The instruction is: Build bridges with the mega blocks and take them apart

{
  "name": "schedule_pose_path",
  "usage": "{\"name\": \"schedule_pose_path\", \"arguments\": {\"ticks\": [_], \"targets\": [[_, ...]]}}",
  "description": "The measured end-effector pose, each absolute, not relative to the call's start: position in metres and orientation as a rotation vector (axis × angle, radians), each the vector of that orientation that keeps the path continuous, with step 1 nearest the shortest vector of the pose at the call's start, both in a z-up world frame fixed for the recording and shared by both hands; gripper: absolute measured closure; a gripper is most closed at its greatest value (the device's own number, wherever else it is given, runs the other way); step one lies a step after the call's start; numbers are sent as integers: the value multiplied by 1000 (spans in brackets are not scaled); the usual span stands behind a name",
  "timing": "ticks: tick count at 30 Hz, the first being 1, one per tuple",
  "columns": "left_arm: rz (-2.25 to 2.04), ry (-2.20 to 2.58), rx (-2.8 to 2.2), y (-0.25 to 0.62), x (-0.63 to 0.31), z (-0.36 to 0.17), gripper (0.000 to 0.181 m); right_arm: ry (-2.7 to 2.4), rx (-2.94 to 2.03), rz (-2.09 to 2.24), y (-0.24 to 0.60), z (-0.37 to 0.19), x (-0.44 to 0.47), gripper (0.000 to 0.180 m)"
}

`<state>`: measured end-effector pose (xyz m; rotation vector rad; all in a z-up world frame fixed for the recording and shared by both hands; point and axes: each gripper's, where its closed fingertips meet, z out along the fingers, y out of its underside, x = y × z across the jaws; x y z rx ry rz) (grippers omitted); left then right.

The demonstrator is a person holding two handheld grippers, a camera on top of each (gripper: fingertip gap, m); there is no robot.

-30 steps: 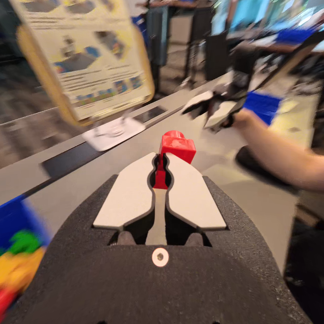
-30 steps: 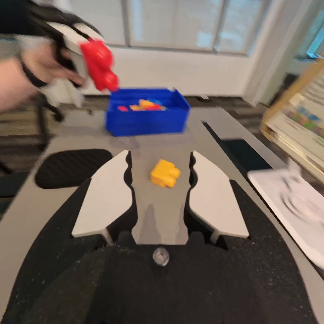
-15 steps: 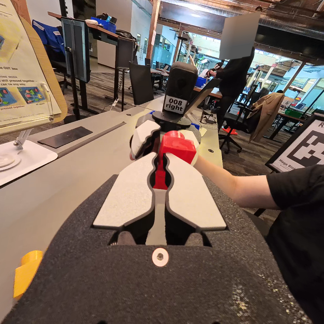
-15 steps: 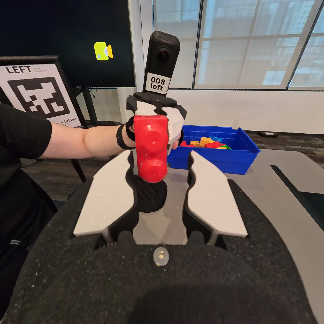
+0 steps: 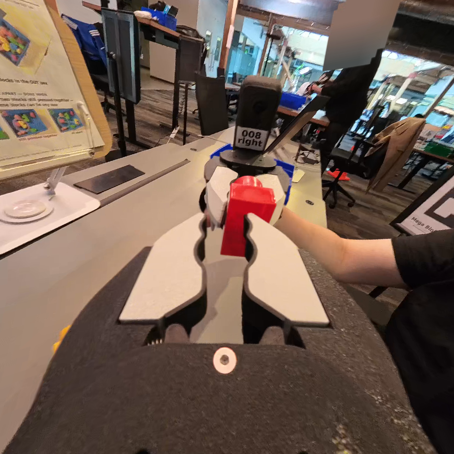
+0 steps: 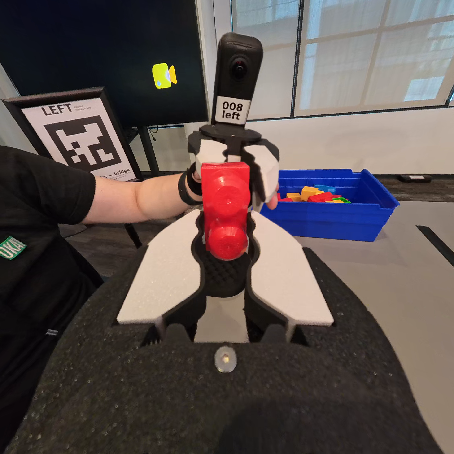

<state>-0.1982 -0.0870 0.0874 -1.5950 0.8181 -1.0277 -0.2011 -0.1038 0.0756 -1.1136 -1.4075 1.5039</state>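
I hold the red 2-stud plastic mega block up in the air between my 2 tools, above the grey worktop and not resting on it. My right gripper is clamped on it: both white fingers press the block's flat side walls, with the 2 round studs facing that camera. My left gripper stands apart. In the left wrist view the block lies against 1 finger, with a clear gap to the other, so I judge the left tool no longer carries it.

Behind the block, toward the far edge of the worktop, sits the blue plastic bin with loose yellow, red, green and blue blocks in it.

The block looks light, hollow and stiff, so it should not give under the pads. Its smooth, glossy walls could slip or twist if pinched near a corner. I would grip the 2 long flat sides, low on the body and square to them. The rounded studs and the open underside must stay free for pressing onto another block.
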Motion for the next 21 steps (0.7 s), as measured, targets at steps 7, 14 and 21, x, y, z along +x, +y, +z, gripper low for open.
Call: {"name": "schedule_pose_path", "arguments": {"ticks": [7, 14, 21], "targets": [[-548, 810, -1863, -61, -263, 41, 114, -1304, -1176, 1465, -70, 74, -177, 147], [-83, 797, -2224, -25, -287, -53, 84, -1146, -1288, 1386, -27, 72, -138, 147], [-50, 812, -2533, 3, -285, -100, 82, -1067, -1305, 1375, -13, 76, -114, 147]]}}
